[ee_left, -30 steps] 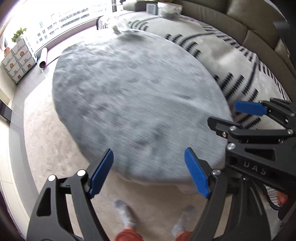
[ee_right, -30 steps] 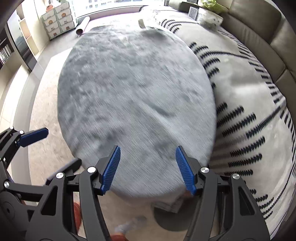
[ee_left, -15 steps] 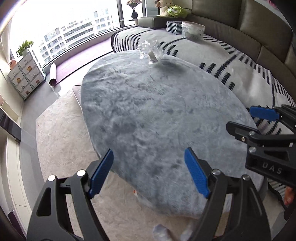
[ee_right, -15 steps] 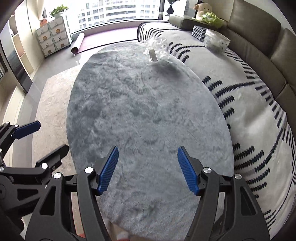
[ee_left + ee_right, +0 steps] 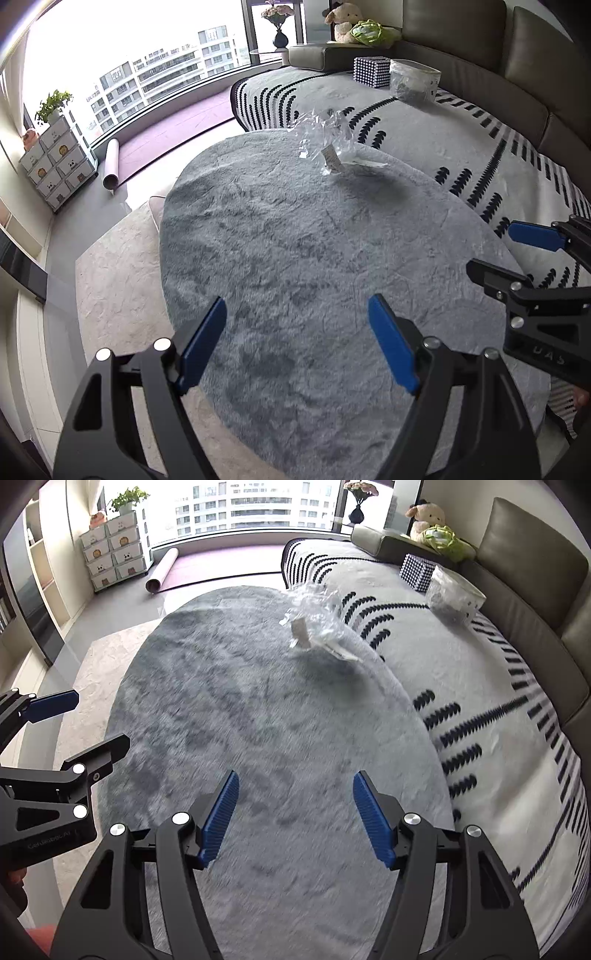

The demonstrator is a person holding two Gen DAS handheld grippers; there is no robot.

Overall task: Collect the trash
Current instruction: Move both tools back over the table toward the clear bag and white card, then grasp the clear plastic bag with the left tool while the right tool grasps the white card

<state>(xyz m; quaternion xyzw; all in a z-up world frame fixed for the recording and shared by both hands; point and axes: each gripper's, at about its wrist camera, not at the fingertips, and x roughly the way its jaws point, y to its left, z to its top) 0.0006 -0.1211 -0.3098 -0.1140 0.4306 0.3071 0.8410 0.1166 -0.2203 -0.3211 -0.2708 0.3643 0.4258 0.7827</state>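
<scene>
A crumpled clear plastic wrapper (image 5: 328, 147) (image 5: 314, 624) with a white label lies at the far edge of a round grey fluffy surface (image 5: 295, 240), beside the striped blanket. My left gripper (image 5: 295, 306) is open over the near part of that surface, well short of the wrapper, with nothing between its blue pads. My right gripper (image 5: 295, 779) hovers alongside it with its jaws wide, closing slightly on nothing. Each gripper shows in the other's view: the right gripper (image 5: 495, 247) at the right edge, the left gripper (image 5: 99, 718) at the left edge.
A sofa under a white striped blanket (image 5: 461, 147) curves along the right. On it sit a clear bag (image 5: 413, 81), a studded box (image 5: 371, 72) and plush toys (image 5: 432, 524). A rolled mat (image 5: 112, 162) and a drawer cabinet (image 5: 55, 162) stand by the window.
Both grippers have travelled forward over the grey surface and lifted a little. The wrapper has come closer and clearer. The person's feet have dropped out of view.
</scene>
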